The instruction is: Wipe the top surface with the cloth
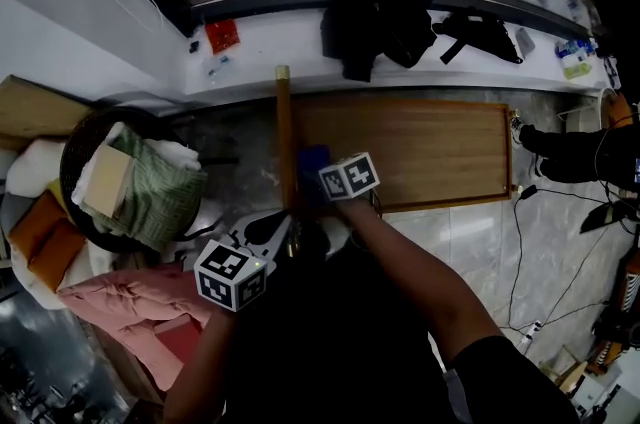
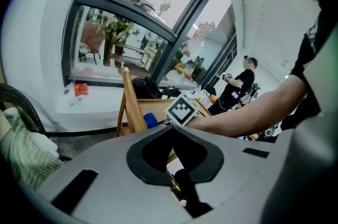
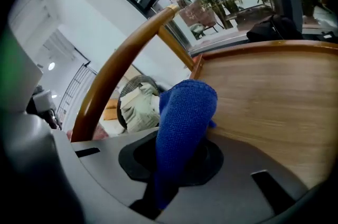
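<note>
Right tool (image 3: 182, 136): you have it clenched on the blue knitted cloth (image 3: 187, 106), which touches the left end of the light-brown wooden desk top (image 1: 420, 147), frame centre. Left tool (image 2: 170, 128): jaws together, empty, lower left. Judged early; nearly the whole board rightward is left to wipe.
</note>
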Demonstrator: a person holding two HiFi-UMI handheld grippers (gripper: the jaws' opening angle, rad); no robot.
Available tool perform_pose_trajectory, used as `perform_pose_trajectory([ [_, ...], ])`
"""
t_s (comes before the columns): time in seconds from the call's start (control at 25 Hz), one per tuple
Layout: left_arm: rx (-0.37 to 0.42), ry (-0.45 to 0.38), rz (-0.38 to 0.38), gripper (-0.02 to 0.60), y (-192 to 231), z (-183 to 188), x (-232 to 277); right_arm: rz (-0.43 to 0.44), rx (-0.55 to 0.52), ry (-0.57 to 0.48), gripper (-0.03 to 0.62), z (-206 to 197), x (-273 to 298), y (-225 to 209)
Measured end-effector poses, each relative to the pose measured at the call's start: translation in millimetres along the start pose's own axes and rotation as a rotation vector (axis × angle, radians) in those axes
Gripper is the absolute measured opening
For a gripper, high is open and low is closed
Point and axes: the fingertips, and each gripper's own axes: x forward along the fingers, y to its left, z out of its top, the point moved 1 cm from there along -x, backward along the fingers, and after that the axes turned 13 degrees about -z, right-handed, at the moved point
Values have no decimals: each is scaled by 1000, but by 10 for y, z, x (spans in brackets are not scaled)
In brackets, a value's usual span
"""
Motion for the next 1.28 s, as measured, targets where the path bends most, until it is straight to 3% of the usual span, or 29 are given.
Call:
perform_pose_trajectory([
  [0.6,-21,19,22,11,-81,-23,182,-6,-66,42,55,-130,51,-256],
  [0.88,-9,36,-11,9,-447,84,705,-63,-44,33,55,-262,-388,-989],
  [1.28,18,98,-80,9,-915,106,1464,-145,80,-20,55,-496,-1109,-2125],
])
